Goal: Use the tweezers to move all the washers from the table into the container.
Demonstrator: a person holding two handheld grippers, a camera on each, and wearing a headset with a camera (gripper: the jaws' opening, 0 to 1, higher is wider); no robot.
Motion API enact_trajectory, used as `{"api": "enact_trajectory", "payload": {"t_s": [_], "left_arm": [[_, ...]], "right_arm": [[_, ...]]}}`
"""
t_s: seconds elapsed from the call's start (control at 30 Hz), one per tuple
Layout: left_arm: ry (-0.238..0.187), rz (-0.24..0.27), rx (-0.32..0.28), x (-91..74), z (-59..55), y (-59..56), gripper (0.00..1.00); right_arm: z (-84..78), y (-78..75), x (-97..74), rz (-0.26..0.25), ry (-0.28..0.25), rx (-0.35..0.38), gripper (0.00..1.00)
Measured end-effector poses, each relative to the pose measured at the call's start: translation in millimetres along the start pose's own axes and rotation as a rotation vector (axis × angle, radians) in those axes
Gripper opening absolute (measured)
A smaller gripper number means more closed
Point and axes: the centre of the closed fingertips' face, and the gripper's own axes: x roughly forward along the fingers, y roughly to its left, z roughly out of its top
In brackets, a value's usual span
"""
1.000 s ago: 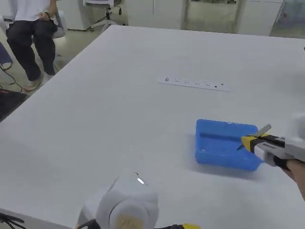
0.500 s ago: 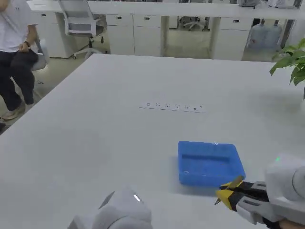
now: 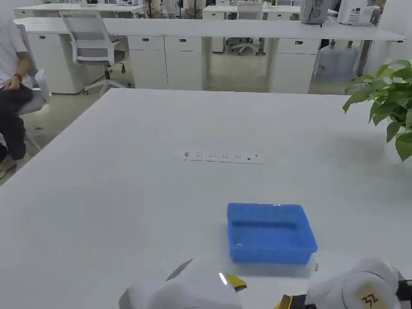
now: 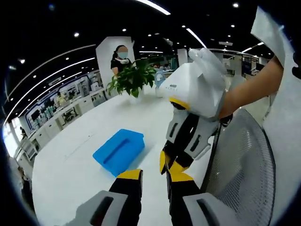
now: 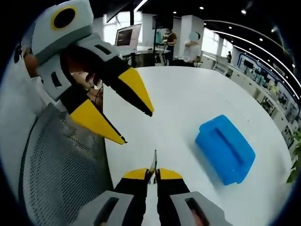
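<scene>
Head view first: how many containers does it show?

One: a blue container (image 3: pixel 270 233) on the white counter (image 3: pixel 129 193), toward the near edge. One power strip (image 3: pixel 222 156) lies well behind it, one leafy plant (image 3: pixel 386 96) stands at the far right, and one person (image 3: pixel 9 71) sits at the left edge.

And the grippers?

Two, low at the near edge. In the right gripper view the right gripper (image 5: pixel 151 175) has its jaws pressed almost together on one pair of tweezers (image 5: pixel 154 162), whose thin tip pokes out ahead of them. The container lies ahead and to the right, apart from that tip.

The other one?

The left gripper (image 5: pixel 137 127) comes into that view from the left with its two yellow-tipped jaws spread wide and nothing between them, beside one mesh chair back (image 5: pixel 61 179).

The washers?

Too small to tell, whether on the counter or in the container.
</scene>
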Motion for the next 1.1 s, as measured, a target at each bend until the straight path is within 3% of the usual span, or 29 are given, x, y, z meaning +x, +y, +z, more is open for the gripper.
{"api": "enact_trajectory", "payload": {"t_s": [0.1, 0.2, 0.3, 0.4, 0.57, 0.67, 0.87, 0.97, 1.03, 1.1], "left_arm": [[0.004, -0.057, 0.069, 5.8, 3.1, -6.6, 0.14], [-0.019, -0.136, 0.183, 9.7, 8.4, -16.3, 0.13], [-0.014, -0.182, 0.185, 14.9, 8.3, -19.4, 0.07], [0.014, -0.246, 0.254, 21.2, 3.1, -22.1, 0.0], [0.041, -0.316, 0.301, 28.6, -2.7, -25.0, 0.0], [0.047, -0.331, 0.341, 34.4, -6.0, -21.6, 0.0], [0.067, -0.348, 0.347, 48.0, -17.5, -9.0, 0.0], [0.104, -0.346, 0.361, 58.9, -32.2, -0.5, 0.0], [0.146, -0.356, 0.345, 66.6, -45.6, 5.0, 0.0], [0.147, -0.371, 0.331, 72.7, -49.2, 7.1, 0.0]], "right_arm": [[-3.9, 4.5, 2.0, 0.016, 0.031, -0.055, 0.03], [-9.2, 7.3, 4.5, 0.038, 0.06, -0.081, 0.03], [-12.8, 8.5, 6.9, 0.053, 0.086, -0.119, 0.03], [-14.3, 8.0, 9.0, 0.06, 0.103, -0.157, 0.03], [-19.4, 3.5, 13.1, 0.066, 0.128, -0.198, 0.03], [-24.2, -3.7, 14.0, 0.062, 0.14, -0.211, 0.04], [-34.5, -23.4, 19.1, 0.036, 0.156, -0.214, 0.04], [-43.8, -36.9, 21.7, -0.018, 0.177, -0.207, 0.05], [-49.2, -41.3, 25.1, -0.035, 0.169, -0.167, 0.05], [-54.3, -44.5, 27.8, -0.057, 0.158, -0.103, 0.06]]}}
